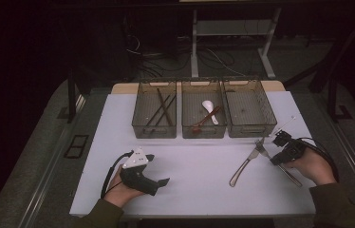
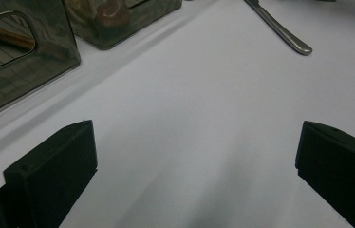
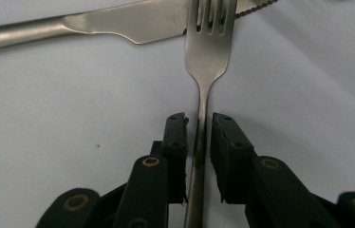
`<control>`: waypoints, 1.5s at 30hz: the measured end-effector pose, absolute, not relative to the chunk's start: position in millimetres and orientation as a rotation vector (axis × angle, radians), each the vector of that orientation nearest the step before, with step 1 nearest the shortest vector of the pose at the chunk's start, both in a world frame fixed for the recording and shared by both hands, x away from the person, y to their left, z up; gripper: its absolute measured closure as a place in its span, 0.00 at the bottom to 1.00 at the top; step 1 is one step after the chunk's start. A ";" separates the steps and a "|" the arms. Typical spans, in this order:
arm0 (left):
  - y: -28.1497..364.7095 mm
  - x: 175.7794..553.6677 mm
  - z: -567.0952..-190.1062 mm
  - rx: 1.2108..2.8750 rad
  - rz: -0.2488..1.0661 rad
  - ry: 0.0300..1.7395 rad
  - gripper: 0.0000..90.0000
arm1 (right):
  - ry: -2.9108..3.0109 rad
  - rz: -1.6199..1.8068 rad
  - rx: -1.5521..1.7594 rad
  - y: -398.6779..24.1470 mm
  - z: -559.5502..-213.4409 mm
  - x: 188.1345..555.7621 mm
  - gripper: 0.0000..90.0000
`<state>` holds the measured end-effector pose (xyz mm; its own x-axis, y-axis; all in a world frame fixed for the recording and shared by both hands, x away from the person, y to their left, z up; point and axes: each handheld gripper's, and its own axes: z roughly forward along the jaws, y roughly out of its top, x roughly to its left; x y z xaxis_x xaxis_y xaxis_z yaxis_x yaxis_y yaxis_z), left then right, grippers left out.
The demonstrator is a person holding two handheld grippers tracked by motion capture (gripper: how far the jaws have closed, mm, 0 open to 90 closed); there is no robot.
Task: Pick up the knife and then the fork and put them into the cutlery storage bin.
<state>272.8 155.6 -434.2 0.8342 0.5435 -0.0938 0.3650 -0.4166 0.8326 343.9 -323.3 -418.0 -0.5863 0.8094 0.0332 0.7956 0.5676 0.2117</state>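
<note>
Our right gripper (image 3: 199,128) has its jaws almost shut, one on each side of the fork (image 3: 206,52). The thin handle of the fork runs right down the middle between them. We can see a tiny slit of light on both sides, so the jaws do not squeeze the fork yet.

The fork lies flat on the white worktop (image 1: 190,180). We think it is light, hard and stiff, so it will not bend or break. But it is smooth, shiny metal, and it could slip or spin in a loose hold. The handle is the best place to grab, close to where it gets wider. The handle lies low on the worktop, so the jaws must reach right down to catch it.

Under the prongs of the fork lies the knife (image 3: 118,21), crossing it. The two touch, so lifting the fork straight up should keep the knife from being dragged along.

Our left gripper (image 2: 194,142) rests well to the left of the fork, with its jaws wide apart and nothing in them.

Left of the fork there is lots of bare room. To its right the edge of the worktop is near.

Beyond the fork stand three baskets in a row. The right basket (image 1: 251,129) is the nearest one to the fork and looks empty.
</note>
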 end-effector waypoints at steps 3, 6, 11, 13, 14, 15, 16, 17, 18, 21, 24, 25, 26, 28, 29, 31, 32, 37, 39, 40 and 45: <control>155.5 272.8 -434.3 2.052 0.232 0.667 0.00 | 2.742 0.280 1.371 -319.8 -420.7 346.2 0.86; 155.3 272.9 -434.5 2.052 0.232 0.667 0.00 | 2.745 0.244 1.359 -317.3 -420.5 347.1 0.88; 155.1 272.8 -434.6 2.054 0.230 0.665 0.00 | 2.750 0.199 1.342 -313.6 -420.8 349.2 0.92; 155.0 272.8 -434.7 2.054 0.229 0.665 0.00 | 2.752 0.189 1.341 -312.9 -420.7 349.7 0.92; 155.0 272.9 -434.7 2.054 0.229 0.665 0.00 | 2.753 0.185 1.338 -313.0 -420.7 349.9 0.92; 154.9 272.9 -434.8 2.054 0.228 0.664 0.00 | 2.751 0.191 1.344 -313.1 -420.7 349.8 0.93; 154.9 272.9 -434.9 2.054 0.227 0.663 0.00 | 2.752 0.192 1.349 -313.4 -420.7 349.9 0.93; 154.8 272.9 -434.9 2.056 0.226 0.662 0.00 | 2.753 0.194 1.345 -313.8 -420.5 349.9 0.94; 154.8 272.9 -435.0 2.056 0.226 0.662 0.00 | 2.753 0.197 1.348 -314.1 -420.4 349.8 0.94; 154.9 272.9 -434.9 2.056 0.225 0.661 0.00 | 2.748 0.202 1.349 -315.1 -420.2 349.6 0.94; 155.2 273.1 -434.7 2.057 0.226 0.659 0.00 | 2.741 0.223 1.353 -317.3 -418.2 348.3 0.94; 155.1 273.0 -434.7 2.057 0.225 0.660 0.00 | 2.733 0.233 1.355 -318.4 -416.6 347.7 0.94; 155.2 273.0 -434.7 2.057 0.225 0.659 0.00 | 2.727 0.248 1.356 -319.8 -414.7 346.9 0.94; 154.9 273.0 -434.8 2.057 0.224 0.658 0.00 | 2.710 0.295 1.362 -322.8 -410.4 345.3 0.94; 154.9 273.0 -434.8 2.057 0.224 0.658 0.00 | 2.702 0.316 1.365 -324.4 -407.8 344.5 0.94; 154.7 272.9 -434.8 2.056 0.223 0.657 0.00 | 2.680 0.365 1.368 -327.6 -402.7 342.7 0.94; 154.7 272.9 -434.8 2.056 0.223 0.656 0.00 | 2.668 0.396 1.370 -329.3 -400.3 342.0 0.94; 154.7 272.8 -434.9 2.056 0.221 0.654 0.00 | 2.607 0.543 1.364 -336.6 -389.8 338.5 0.94; 154.8 272.8 -434.8 2.056 0.220 0.652 0.00 | 2.584 0.610 1.361 -338.9 -386.9 337.4 0.94; 154.8 272.8 -434.8 2.056 0.220 0.652 0.00 | 2.584 0.610 1.361 -338.9 -386.9 337.4 0.94; 155.4 273.1 -435.3 2.061 0.214 0.645 0.00 | 2.496 0.781 1.356 -346.9 -380.8 334.5 0.94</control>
<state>273.1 155.4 -435.3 0.8464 0.5233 -0.0990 0.3603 -0.4258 0.8300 334.5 -346.9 -380.8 -0.5611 0.8242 0.0767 0.7209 0.4410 0.5346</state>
